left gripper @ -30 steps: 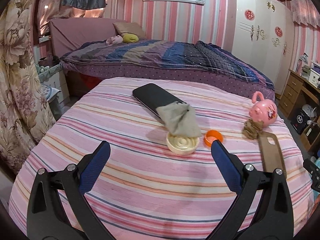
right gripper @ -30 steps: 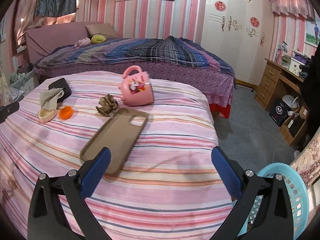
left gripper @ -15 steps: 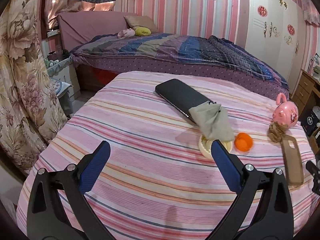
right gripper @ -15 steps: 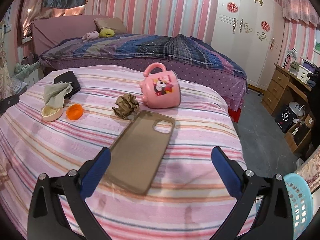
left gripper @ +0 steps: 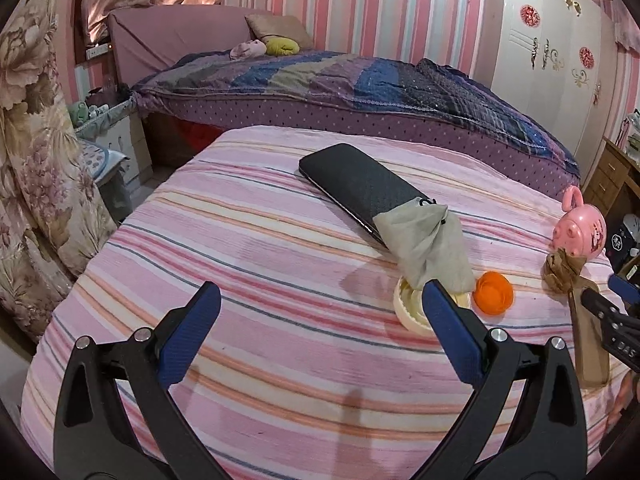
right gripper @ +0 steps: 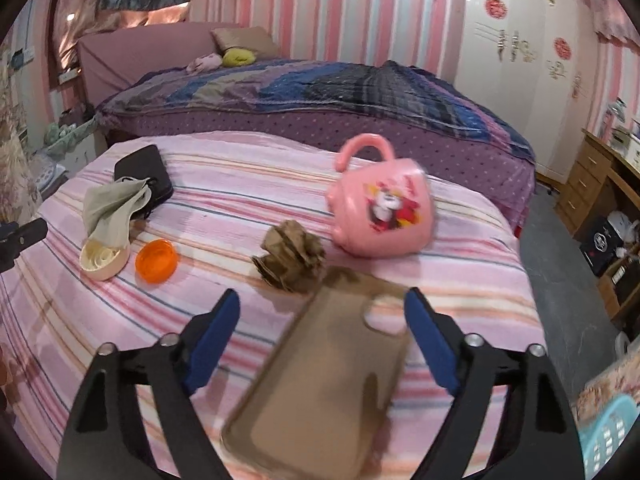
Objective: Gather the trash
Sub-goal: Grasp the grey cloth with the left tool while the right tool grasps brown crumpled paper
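A crumpled brown paper ball (right gripper: 292, 258) lies on the pink striped bed, just beyond the tips of my right gripper (right gripper: 322, 300). That gripper's jaws are closing, with no pad pressing on anything. The top of a brown phone case (right gripper: 320, 392) lies under them. Left of the ball are an orange cap (right gripper: 156, 261) and a cream lid (right gripper: 102, 260) half covered by a grey cloth (right gripper: 112, 208). My left gripper (left gripper: 320, 292) is open over bare bedding. Its right finger overlaps the cream lid (left gripper: 412, 312), beside the orange cap (left gripper: 493, 293). The paper ball (left gripper: 562, 270) shows at the far right.
A pink mug (right gripper: 380, 216) lies on its side right behind the paper ball. A black phone (left gripper: 356, 186) rests under the cloth's far end. A blue basket (right gripper: 608, 436) stands on the floor at the lower right. Behind is a larger bed (left gripper: 360, 80); a wooden desk (right gripper: 592, 176) stands right.
My right gripper has moved forward over the phone case toward the paper ball, and its jaws have narrowed. My left gripper has shifted left, so lid and cap now sit by its right finger.
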Available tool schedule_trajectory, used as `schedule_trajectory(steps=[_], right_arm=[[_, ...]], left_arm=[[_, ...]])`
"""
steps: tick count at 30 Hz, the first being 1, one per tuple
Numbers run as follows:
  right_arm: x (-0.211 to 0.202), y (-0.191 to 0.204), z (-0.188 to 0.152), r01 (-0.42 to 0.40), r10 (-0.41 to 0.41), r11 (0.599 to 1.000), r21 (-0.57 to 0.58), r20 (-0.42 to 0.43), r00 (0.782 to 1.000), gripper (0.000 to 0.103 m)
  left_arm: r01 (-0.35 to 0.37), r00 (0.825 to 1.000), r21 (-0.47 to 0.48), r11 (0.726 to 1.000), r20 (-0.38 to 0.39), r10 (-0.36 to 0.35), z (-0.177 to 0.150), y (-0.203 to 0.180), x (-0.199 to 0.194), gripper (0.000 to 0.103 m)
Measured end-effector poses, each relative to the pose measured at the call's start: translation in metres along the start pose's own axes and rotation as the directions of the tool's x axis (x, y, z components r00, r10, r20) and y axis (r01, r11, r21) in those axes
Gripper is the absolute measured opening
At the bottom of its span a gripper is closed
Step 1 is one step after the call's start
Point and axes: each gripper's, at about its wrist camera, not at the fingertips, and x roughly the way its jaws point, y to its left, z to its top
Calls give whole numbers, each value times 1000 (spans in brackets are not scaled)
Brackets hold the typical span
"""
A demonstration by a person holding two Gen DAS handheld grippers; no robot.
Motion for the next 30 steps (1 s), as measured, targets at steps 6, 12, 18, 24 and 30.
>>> schedule_trajectory(steps=[6,12,18,24,30], right_arm=[[15,11,13,-19,18,999,-38,-13,1000,62],[31,12,18,-46,45,998,-34,-36,998,47],[36,14,18,-32,31,998,-59,-25,999,33],[33,5,16,-45,45,998,-42,7,999,19],[24,5,18,-51,54,997,-60,35,998,12]], left_arm=[[29,999,-15,999,-15,-29,4,-10,7,97],[37,999,5,999,-18,-37,6,-23,13,97],[60,997,-12,998,-40,-60,9,-29,25,97],[52,998,-17,999,-43,-53,11,-36,36,85],[92,993,-21,996,-71,-94,13,-39,50,37]])
